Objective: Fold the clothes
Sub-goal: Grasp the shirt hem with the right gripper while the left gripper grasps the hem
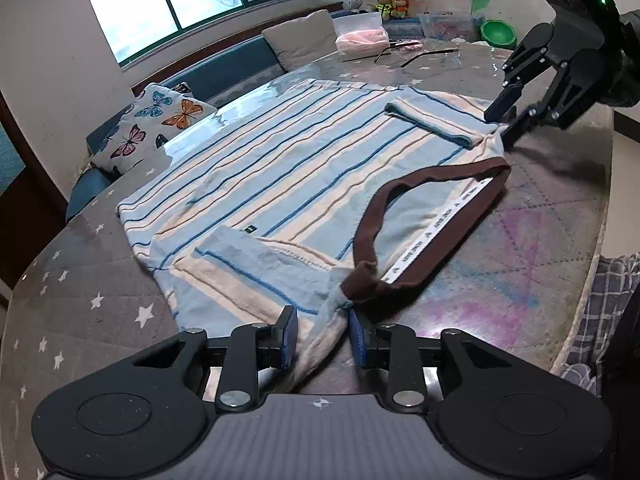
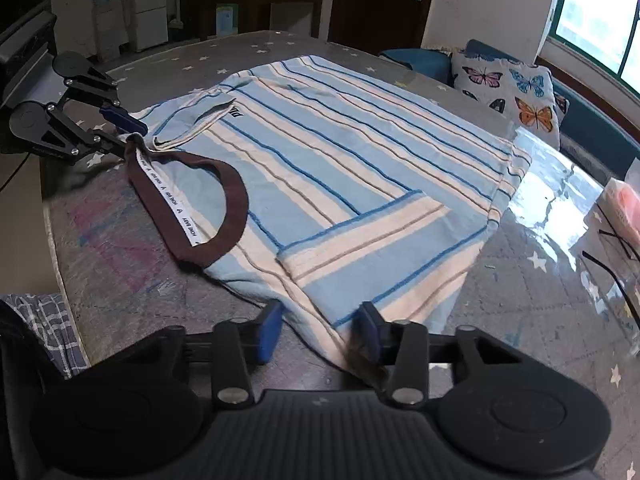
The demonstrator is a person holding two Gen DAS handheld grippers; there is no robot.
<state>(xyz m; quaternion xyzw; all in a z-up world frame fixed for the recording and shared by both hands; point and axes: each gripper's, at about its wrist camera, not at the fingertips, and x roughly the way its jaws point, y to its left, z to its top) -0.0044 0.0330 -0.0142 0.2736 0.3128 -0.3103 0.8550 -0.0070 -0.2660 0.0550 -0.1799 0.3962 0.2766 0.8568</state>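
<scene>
Striped shirt (image 1: pixel 280 168); both tongs' grip unclear

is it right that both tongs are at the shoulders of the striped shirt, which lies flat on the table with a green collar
Not quite: the collar is brown, not green, as the right wrist view shows plainly. The rest holds: the left tongs and right tongs are each at a shoulder of the striped shirt, which lies flat on the table.

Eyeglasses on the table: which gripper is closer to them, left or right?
Right. The right gripper is at the shoulder of the striped shirt beside the eyeglasses; the left gripper is at the opposite shoulder, across the collar.
</scene>
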